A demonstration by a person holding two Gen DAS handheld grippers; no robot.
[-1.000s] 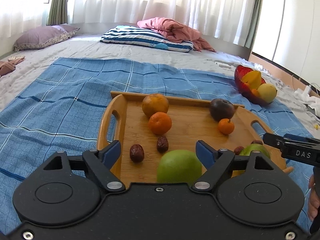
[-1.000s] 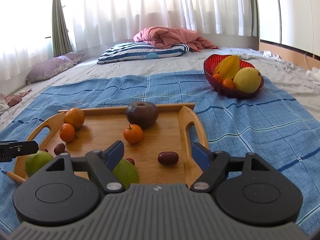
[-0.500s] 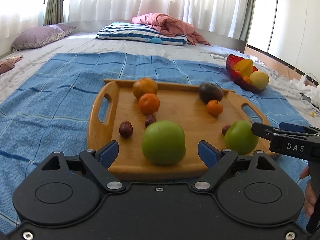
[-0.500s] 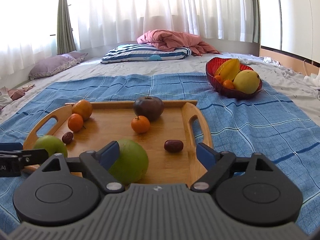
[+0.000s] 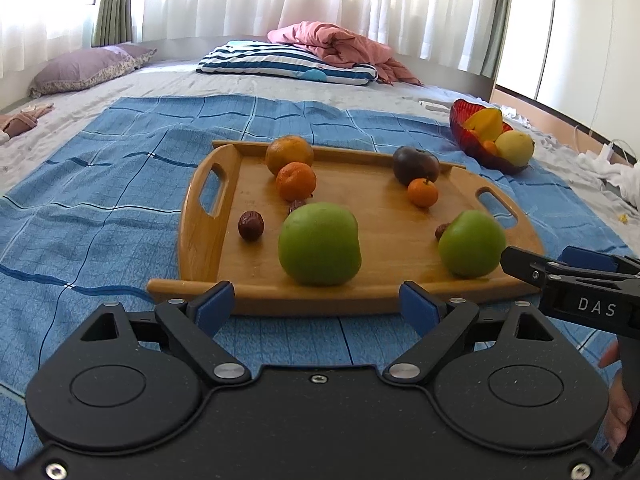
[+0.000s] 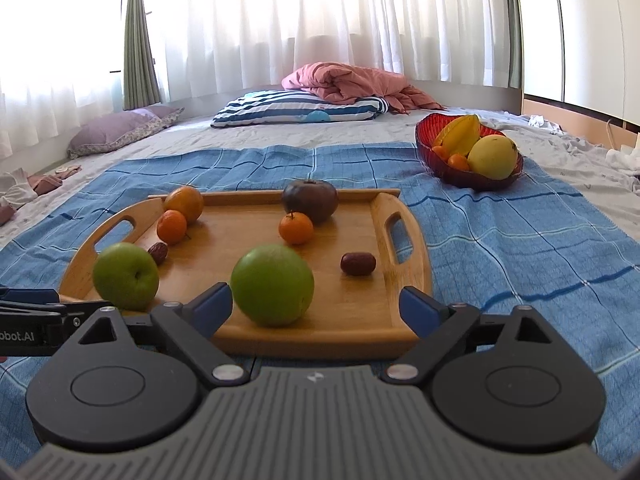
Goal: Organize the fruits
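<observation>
Both grippers have drawn back from the wooden tray [image 5: 208, 236], so the two green apples that sat between the fingers a second ago now lie clear ahead of them. The left gripper [image 5: 316, 304] hovers off the tray's near rim, jaws opening with nothing between them; the left green apple [image 5: 320, 243] rests just beyond. The right gripper [image 6: 316, 306] is likewise opening and empty, the right green apple [image 6: 273, 284] just past its fingertips. Only the left view shows a dark date [image 5: 251, 225] near the left handle and part of a hand [image 5: 618, 412] at the right edge. The right view shows a date [image 6: 358, 263] beside the right handle and, more openly, the red bowl [image 6: 430, 148] of fruit on the blue blanket [image 6: 500, 240].
</observation>
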